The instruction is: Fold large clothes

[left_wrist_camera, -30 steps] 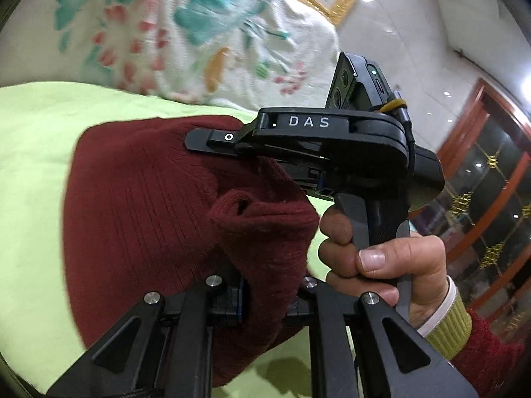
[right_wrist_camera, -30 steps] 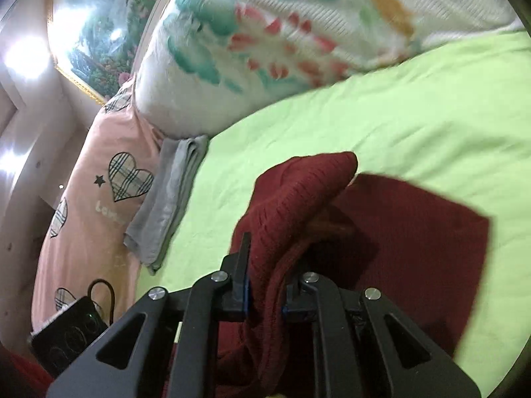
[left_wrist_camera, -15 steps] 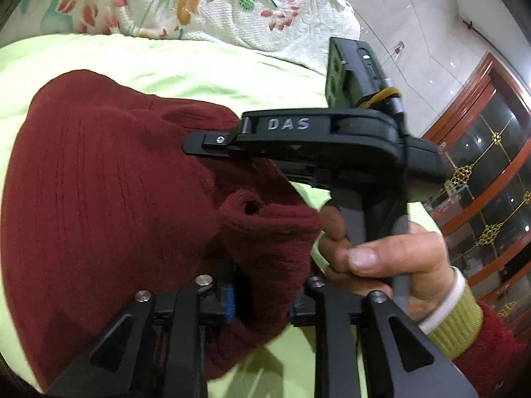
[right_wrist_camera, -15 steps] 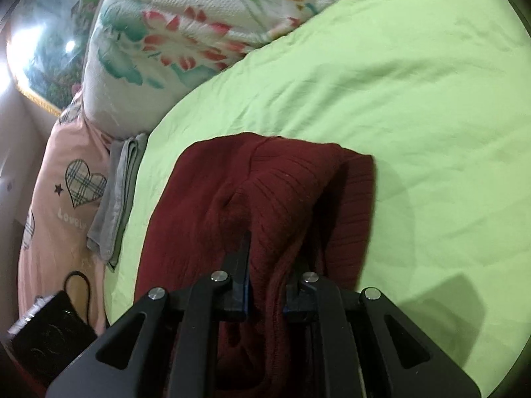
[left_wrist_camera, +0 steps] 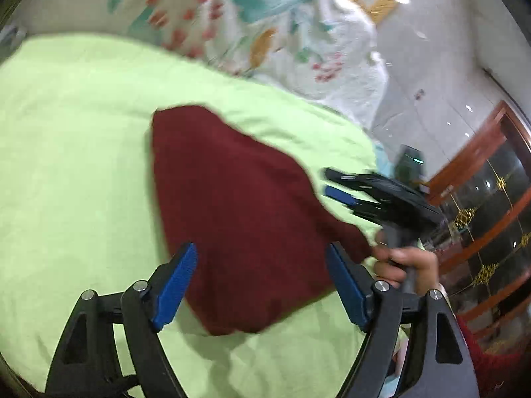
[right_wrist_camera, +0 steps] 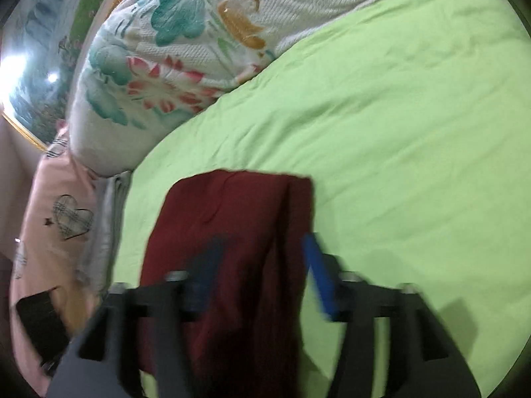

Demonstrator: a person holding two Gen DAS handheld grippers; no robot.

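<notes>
A dark red knit sweater [left_wrist_camera: 239,219] lies folded into a compact block on the lime green bed sheet [left_wrist_camera: 73,152]. My left gripper [left_wrist_camera: 262,285] is open just above its near edge, with blue pads [left_wrist_camera: 176,282] spread wide and nothing between them. The right gripper shows in the left wrist view [left_wrist_camera: 341,185] at the sweater's right edge, held by a hand. In the right wrist view the sweater [right_wrist_camera: 229,232] lies below my open right gripper [right_wrist_camera: 262,272]; its blue pads [right_wrist_camera: 320,278] are blurred and hold nothing.
A white floral quilt [right_wrist_camera: 172,49] is piled along the far side of the bed. A pink heart-print pillow [right_wrist_camera: 56,219] and a folded grey cloth [right_wrist_camera: 109,219] lie at the left. A black device [right_wrist_camera: 39,325] rests on the pillow. A wooden cabinet [left_wrist_camera: 481,205] stands right.
Both grippers have let go of the red sweater and opened wide. The sweater now lies flat on the sheet, and both grippers have pulled back from it.
</notes>
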